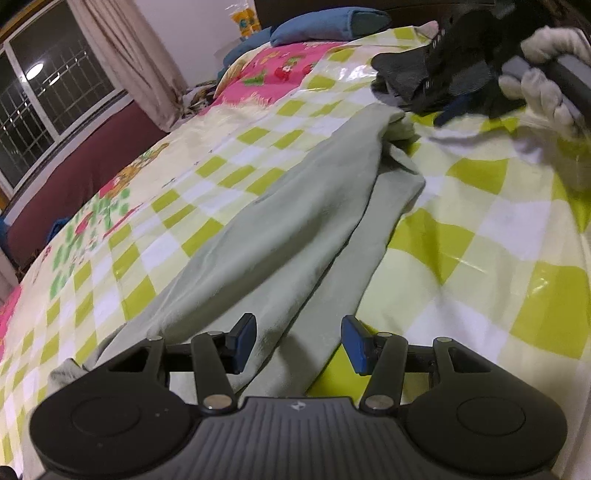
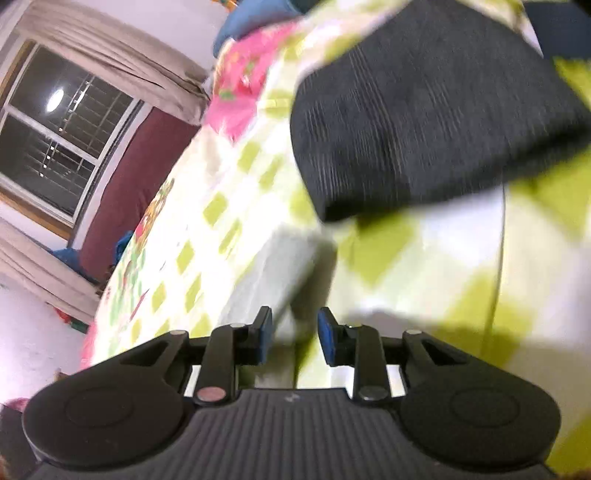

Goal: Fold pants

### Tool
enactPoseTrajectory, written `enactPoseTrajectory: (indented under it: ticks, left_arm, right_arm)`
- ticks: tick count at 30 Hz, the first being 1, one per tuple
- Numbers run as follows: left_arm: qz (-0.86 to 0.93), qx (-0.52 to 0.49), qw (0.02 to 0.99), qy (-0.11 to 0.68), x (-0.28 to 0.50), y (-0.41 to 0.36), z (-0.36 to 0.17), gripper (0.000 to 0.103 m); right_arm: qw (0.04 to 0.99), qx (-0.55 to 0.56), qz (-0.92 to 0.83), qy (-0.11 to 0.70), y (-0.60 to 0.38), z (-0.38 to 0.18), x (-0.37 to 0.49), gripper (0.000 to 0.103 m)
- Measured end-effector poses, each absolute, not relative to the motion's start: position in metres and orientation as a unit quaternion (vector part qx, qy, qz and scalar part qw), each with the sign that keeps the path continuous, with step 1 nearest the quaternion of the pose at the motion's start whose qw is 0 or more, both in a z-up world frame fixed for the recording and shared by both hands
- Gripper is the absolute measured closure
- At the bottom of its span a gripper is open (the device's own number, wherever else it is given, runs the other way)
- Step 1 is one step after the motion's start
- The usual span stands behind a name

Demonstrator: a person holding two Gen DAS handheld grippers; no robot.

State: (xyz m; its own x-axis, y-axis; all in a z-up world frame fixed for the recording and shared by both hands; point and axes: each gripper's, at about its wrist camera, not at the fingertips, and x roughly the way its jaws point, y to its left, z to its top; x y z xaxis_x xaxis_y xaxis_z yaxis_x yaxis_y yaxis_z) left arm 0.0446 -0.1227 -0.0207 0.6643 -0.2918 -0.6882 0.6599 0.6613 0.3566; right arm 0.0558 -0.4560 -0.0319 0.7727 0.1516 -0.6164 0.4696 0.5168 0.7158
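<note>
Pale green pants (image 1: 303, 221) lie stretched out on the checked bedsheet (image 1: 480, 229), both legs running away from me toward the far right. My left gripper (image 1: 299, 328) hovers over their near end, open, with nothing between the blue pads. In the right wrist view my right gripper (image 2: 295, 325) is open with a narrow gap, and an end of the pale green pants (image 2: 273, 266) lies just beyond its fingertips. The picture is blurred there. A white-gloved hand (image 1: 546, 74) holds that gripper at the far end of the pants.
A dark grey folded garment (image 2: 424, 110) lies on the sheet just beyond the pants' far end, also visible as the dark grey garment (image 1: 402, 74) in the left wrist view. A blue pillow (image 1: 325, 26) lies at the head of the bed. A window (image 1: 48, 92) and curtain (image 1: 125, 55) stand to the left.
</note>
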Motion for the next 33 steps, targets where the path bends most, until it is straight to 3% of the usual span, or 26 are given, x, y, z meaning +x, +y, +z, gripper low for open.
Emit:
enactPoseTrajectory:
  ticks: [6, 18, 19, 20, 21, 28, 31, 33]
  left_arm:
    - [-0.269, 0.296, 0.866, 0.299, 0.041, -0.115, -0.015, 0.038]
    - [-0.269, 0.291, 0.867, 0.304, 0.04, -0.116, -0.017, 0.038]
    - [-0.268, 0.292, 0.866, 0.304, 0.04, -0.116, -0.017, 0.038]
    - [-0.268, 0.293, 0.866, 0.304, 0.04, -0.116, -0.017, 0.038]
    - [-0.267, 0.294, 0.866, 0.304, 0.04, -0.117, -0.018, 0.038]
    - [-0.278, 0.28, 0.87, 0.296, 0.042, -0.122, -0.011, 0.038]
    - [-0.285, 0.276, 0.869, 0.297, 0.042, -0.126, -0.011, 0.038]
    - [-0.286, 0.281, 0.867, 0.296, 0.04, -0.128, -0.013, 0.038]
  right_arm:
    - [0.76, 0.576, -0.096, 0.285, -0.459, -0.061, 0.059, 0.074]
    - [0.75, 0.584, -0.119, 0.288, -0.46, -0.077, 0.077, 0.077]
    - [0.755, 0.578, -0.117, 0.288, -0.46, -0.075, 0.076, 0.079]
    - [0.761, 0.57, -0.116, 0.287, -0.46, -0.072, 0.075, 0.091]
    - [0.765, 0.567, -0.113, 0.283, -0.463, -0.069, 0.073, 0.097]
    - [0.804, 0.521, -0.156, 0.238, -0.514, -0.03, 0.045, 0.098]
    - [0.824, 0.463, -0.201, 0.256, -0.527, -0.019, 0.041, 0.098]
    - [0.842, 0.398, -0.229, 0.283, -0.523, -0.009, 0.044, 0.092]
